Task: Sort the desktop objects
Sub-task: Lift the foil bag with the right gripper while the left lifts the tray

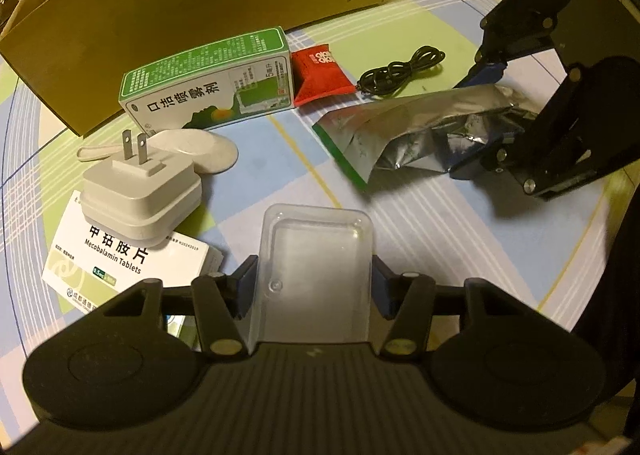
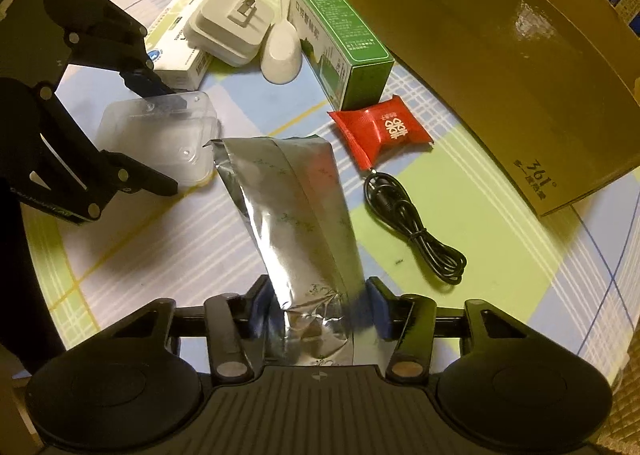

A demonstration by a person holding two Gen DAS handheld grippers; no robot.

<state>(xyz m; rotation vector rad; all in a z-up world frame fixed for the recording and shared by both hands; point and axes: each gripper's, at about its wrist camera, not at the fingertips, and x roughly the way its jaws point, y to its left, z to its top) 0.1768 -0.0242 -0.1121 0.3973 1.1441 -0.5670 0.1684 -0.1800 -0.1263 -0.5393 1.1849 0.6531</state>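
A: Two grips on at once. Left gripper (image 1: 314, 279) closed on clear plastic tray (image 1: 316, 255), pads pressing both long sides. Right gripper (image 2: 316, 307) closed on silver foil pouch (image 2: 296, 207) near its crumpled end, far end of pouch jutting out toward the middle of the table (image 2: 160, 247).

B: Both off the cloth?

A: Cannot tell for certain. Tray looks low, near or on the surface; pouch seems raised at the far end, shadow beneath. Pick-up step in hand for both, by the look of it.

B: Destination?

A: Probably the big cardboard box (image 1: 200, 15) standing at the far edge, open side not visible from either view. Judged only, not confirmed.

B: Left on the table?

A: Green carton (image 1: 208, 79) just in front of the box, red sachet (image 1: 320, 73) touching its end, coiled black cable (image 1: 400, 73) beside that. White plug (image 1: 140, 191) resting on white tablet box (image 1: 120, 259), pale spoon (image 1: 200, 147) behind the plug.

B: Next move?

A: Lift clear, carry over the green carton and up past the box wall. Care needed: foil slippery and floppy, tray thin and likely to flex or pop from the pads.
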